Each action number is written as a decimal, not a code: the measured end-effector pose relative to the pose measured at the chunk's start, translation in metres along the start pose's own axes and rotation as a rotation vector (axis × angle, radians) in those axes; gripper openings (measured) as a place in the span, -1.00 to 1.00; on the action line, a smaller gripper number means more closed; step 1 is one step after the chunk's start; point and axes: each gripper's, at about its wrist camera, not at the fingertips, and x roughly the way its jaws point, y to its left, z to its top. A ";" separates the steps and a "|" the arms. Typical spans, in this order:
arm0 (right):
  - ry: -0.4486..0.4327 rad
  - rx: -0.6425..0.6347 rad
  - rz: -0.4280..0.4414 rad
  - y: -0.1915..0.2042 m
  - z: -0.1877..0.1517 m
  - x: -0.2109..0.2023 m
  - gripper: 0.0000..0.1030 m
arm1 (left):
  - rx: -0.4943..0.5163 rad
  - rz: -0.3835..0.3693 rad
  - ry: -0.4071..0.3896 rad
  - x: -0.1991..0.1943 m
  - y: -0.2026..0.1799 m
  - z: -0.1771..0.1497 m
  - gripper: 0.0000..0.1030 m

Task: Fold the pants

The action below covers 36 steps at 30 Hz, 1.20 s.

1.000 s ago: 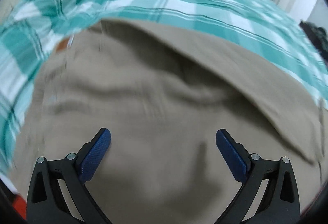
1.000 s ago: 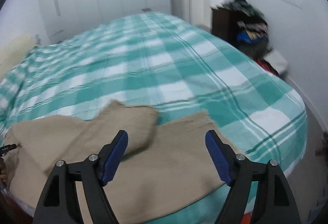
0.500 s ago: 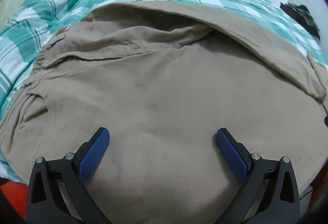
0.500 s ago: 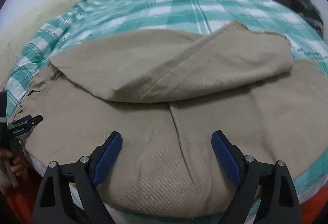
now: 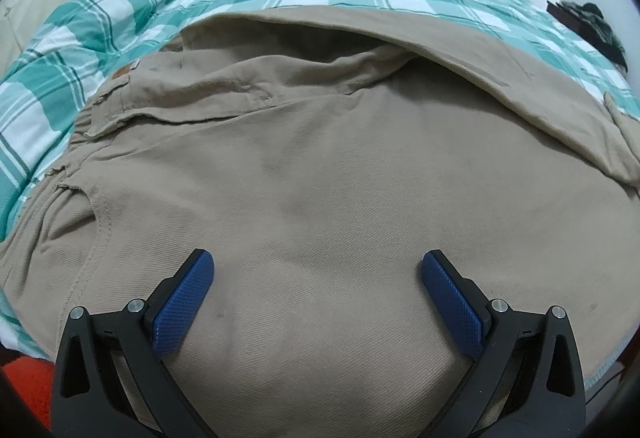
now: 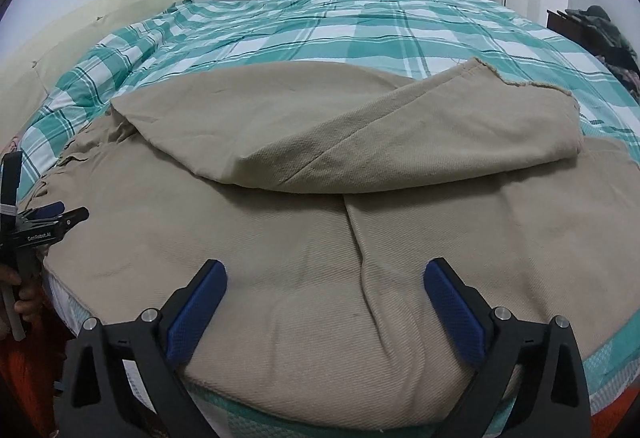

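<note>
On the plaid bed [image 6: 360,21], pants [image 6: 320,238] lie unchanged; both tongs [image 5: 318,294] [image 6: 324,302] stay wide open, empty, slightly nearer.

khaki pants [image 6: 304,238] | spread flat near the bed's edge, wrinkled | one leg [image 6: 360,133] folded back diagonally over the other, frayed hem up | waistband [image 5: 120,105] at left, small brown tag, pocket flap visible

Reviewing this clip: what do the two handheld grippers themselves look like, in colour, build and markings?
Both match: the left gripper and right gripper have black angular plastic frames with triangular cut-outs, silver pivot bolts, and two fingers faced with blue knurled pads. In the right wrist view, the left gripper's side shows white lettering, seemingly "GenRobot.AI". No cables are visible.
</note>
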 end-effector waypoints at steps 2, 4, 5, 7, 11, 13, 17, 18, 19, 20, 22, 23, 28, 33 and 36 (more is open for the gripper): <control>-0.001 -0.001 0.000 0.000 0.000 0.000 0.93 | 0.000 0.001 0.000 0.000 0.000 0.000 0.99; -0.002 -0.001 0.000 0.000 0.000 0.000 0.93 | 0.001 0.002 -0.001 0.000 0.000 0.000 0.99; -0.003 -0.001 0.000 -0.001 0.000 0.000 0.93 | 0.002 0.002 -0.002 0.000 -0.001 0.000 0.99; -0.003 -0.002 0.000 -0.001 0.000 0.000 0.93 | 0.002 0.002 -0.001 0.000 -0.001 0.000 0.99; 0.007 -0.001 0.000 0.000 0.003 -0.001 0.93 | 0.004 0.002 0.003 0.000 -0.001 0.000 0.99; 0.034 0.000 0.003 0.000 0.008 -0.006 0.92 | 0.004 0.003 0.001 0.000 -0.001 0.001 0.99; 0.004 0.145 0.067 -0.020 0.014 -0.036 0.92 | 0.007 0.006 0.000 0.000 -0.002 0.001 0.99; -0.004 0.202 0.086 -0.029 0.015 -0.040 0.91 | 0.007 0.006 0.001 0.000 -0.002 0.001 0.99; -0.011 0.296 0.115 -0.043 0.018 -0.044 0.91 | 0.006 0.007 0.001 0.001 -0.002 0.001 0.99; -0.021 0.395 0.151 -0.058 0.021 -0.046 0.91 | 0.006 0.008 0.001 0.000 -0.002 0.001 0.99; -0.001 0.533 0.204 -0.079 0.032 -0.040 0.80 | 0.005 0.012 0.001 0.001 -0.003 0.001 0.99; 0.037 0.569 0.199 -0.084 0.042 -0.035 0.76 | 0.005 0.014 0.002 0.001 -0.003 0.001 0.99; 0.151 0.426 -0.037 -0.065 0.120 -0.008 0.66 | 0.006 0.021 0.001 0.003 -0.004 0.002 0.99; 0.274 0.240 -0.267 -0.028 0.154 0.054 0.67 | 0.010 0.016 -0.003 0.003 -0.003 0.002 0.99; 0.319 0.166 -0.388 -0.027 0.142 0.077 0.58 | 0.016 0.008 -0.008 0.002 -0.002 0.001 0.99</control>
